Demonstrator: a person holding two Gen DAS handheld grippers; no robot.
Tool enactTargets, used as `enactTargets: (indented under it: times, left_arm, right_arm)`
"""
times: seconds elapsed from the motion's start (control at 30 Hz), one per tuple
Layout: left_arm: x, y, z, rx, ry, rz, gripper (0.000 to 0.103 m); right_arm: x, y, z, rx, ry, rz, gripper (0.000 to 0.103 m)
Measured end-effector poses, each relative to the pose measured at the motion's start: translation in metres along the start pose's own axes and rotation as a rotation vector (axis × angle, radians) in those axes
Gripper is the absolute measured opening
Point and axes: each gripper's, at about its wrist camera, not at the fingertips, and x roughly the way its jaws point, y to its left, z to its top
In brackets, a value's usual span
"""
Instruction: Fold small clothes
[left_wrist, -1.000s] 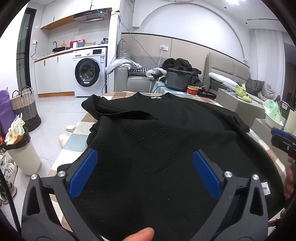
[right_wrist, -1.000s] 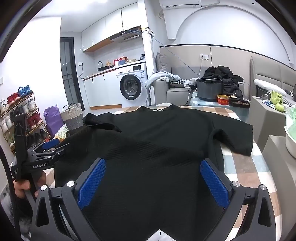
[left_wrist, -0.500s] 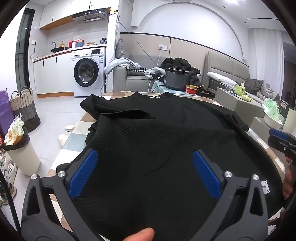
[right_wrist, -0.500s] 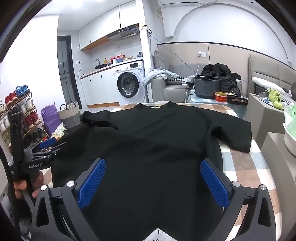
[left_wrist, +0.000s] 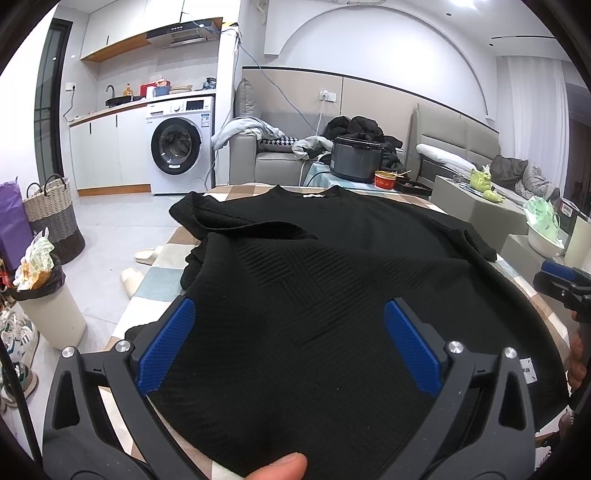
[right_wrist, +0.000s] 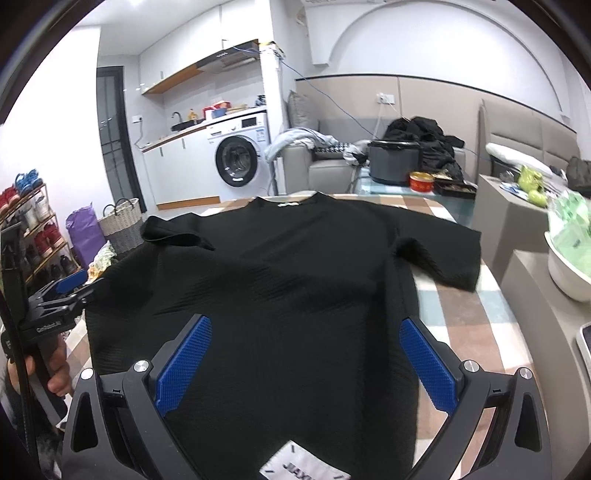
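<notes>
Two grippers stand over the near hem of one black short-sleeved top (right_wrist: 280, 280) spread on the checked table (right_wrist: 476, 317), collar at the far edge, hem at the near edge; its long axis runs straight away from both sets of fingers. The left gripper (left_wrist: 288, 343) has its blue pads wide apart, nothing between them but cloth lying below; a thumb tip (left_wrist: 280, 466) shows at the bottom of its view. The right gripper (right_wrist: 303, 358) is likewise spread, holding nothing, above the hem by the white care label (right_wrist: 295, 466). The left one sits nearer the table's left edge, where the hem corner and a folded-in left sleeve (left_wrist: 236, 225) bunch and part of the cloth hangs off. The right sleeve (right_wrist: 443, 254) lies flat toward the right edge.

Judgement: each gripper is nearest its own hem corner; nothing on the table obstructs a lift toward the collar (right_wrist: 288, 202).

Beyond the far edge: rice cooker (right_wrist: 393, 162), red bowl (right_wrist: 421, 181), sofa, washing machine (right_wrist: 240, 158).
</notes>
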Motion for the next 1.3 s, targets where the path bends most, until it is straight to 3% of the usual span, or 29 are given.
enactTargets:
  times: [0.3, 0.5, 1.03, 1.3]
  left_arm:
    - [-0.005, 0.001, -0.004, -0.017, 0.001, -0.017, 0.102]
    - [0.000, -0.001, -0.008, -0.013, 0.006, -0.029, 0.102]
    - [-0.002, -0.008, -0.014, 0.014, -0.046, -0.003, 0.102]
    - [0.005, -0.010, -0.016, 0.019, -0.027, -0.014, 0.102]
  right_arm:
    - [-0.009, -0.004, -0.010, 0.041, -0.063, 0.014, 0.103]
    - [-0.001, 0.008, -0.023, 0.011, -0.117, 0.072, 0.103]
    - [0.021, 0.013, -0.036, -0.019, -0.072, 0.067, 0.103]
    - [0.022, 0.011, -0.038, -0.018, -0.067, 0.078, 0.103]
